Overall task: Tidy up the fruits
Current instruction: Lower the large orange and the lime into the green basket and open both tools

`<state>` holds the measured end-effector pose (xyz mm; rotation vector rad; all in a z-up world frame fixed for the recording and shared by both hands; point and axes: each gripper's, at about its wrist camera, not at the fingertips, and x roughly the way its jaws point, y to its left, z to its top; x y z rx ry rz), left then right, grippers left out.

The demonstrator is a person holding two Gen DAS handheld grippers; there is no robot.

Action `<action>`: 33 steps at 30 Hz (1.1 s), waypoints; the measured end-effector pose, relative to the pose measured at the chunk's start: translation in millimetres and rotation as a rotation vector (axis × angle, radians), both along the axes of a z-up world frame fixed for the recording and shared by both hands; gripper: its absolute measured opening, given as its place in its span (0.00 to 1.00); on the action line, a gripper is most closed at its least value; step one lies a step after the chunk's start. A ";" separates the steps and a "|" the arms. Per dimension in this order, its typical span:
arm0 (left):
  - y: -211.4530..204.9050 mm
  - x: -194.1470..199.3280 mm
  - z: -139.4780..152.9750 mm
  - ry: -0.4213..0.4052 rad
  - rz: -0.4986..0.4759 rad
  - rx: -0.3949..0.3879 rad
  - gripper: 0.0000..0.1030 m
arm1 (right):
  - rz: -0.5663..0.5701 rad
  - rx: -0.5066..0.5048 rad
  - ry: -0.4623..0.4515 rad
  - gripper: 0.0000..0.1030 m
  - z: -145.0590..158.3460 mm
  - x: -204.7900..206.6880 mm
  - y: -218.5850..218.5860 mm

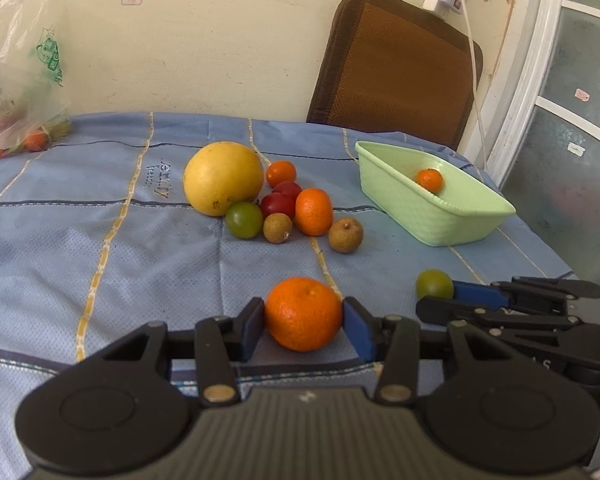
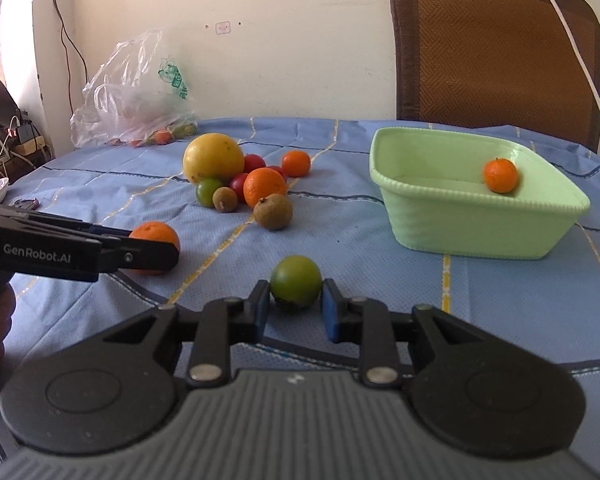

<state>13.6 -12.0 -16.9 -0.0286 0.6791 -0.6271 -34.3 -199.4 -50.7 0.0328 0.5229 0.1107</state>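
Observation:
My left gripper (image 1: 303, 314) is shut on an orange (image 1: 303, 314) resting on the blue tablecloth; it also shows in the right wrist view (image 2: 155, 240). My right gripper (image 2: 295, 300) has a green fruit (image 2: 295, 282) between its fingers with small gaps at each side; the fruit also shows in the left wrist view (image 1: 434, 284). A pale green basket (image 1: 452, 216) holds one small orange (image 1: 429, 180) at right. A pile with a big yellow grapefruit (image 1: 223, 178), oranges, red fruits, a green fruit and brown longans (image 1: 345, 235) lies mid-table.
A plastic bag (image 2: 132, 96) with more fruit sits at the back left. A brown chair back (image 2: 496, 48) stands behind the table. A white cable (image 1: 474, 68) hangs on the wall. The basket also shows in the right wrist view (image 2: 472, 236).

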 end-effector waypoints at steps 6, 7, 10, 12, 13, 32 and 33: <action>-4.0 -6.5 -2.6 -0.041 0.004 0.025 0.43 | 0.002 0.003 0.000 0.31 -0.6 -0.4 0.4; -4.8 -6.9 -2.8 -0.045 -0.001 0.026 0.41 | 0.003 -0.001 0.000 0.32 -0.6 -0.3 1.1; -3.8 -5.6 -2.9 -0.043 -0.002 0.017 0.40 | 0.011 -0.012 -0.001 0.30 -0.4 0.4 3.9; -1.6 -4.2 -2.5 -0.034 -0.001 0.004 0.40 | 0.017 -0.010 -0.003 0.27 -0.1 1.2 4.0; -0.7 -3.7 -1.9 -0.030 0.000 -0.001 0.40 | 0.017 -0.007 -0.004 0.27 -0.1 1.4 3.4; -114.5 39.2 58.5 -0.080 -0.164 -0.049 0.40 | -0.242 0.079 -0.271 0.27 37.0 -5.7 -86.8; -123.5 42.3 57.9 -0.072 -0.174 -0.045 0.40 | -0.251 0.070 -0.268 0.27 35.7 -3.3 -91.0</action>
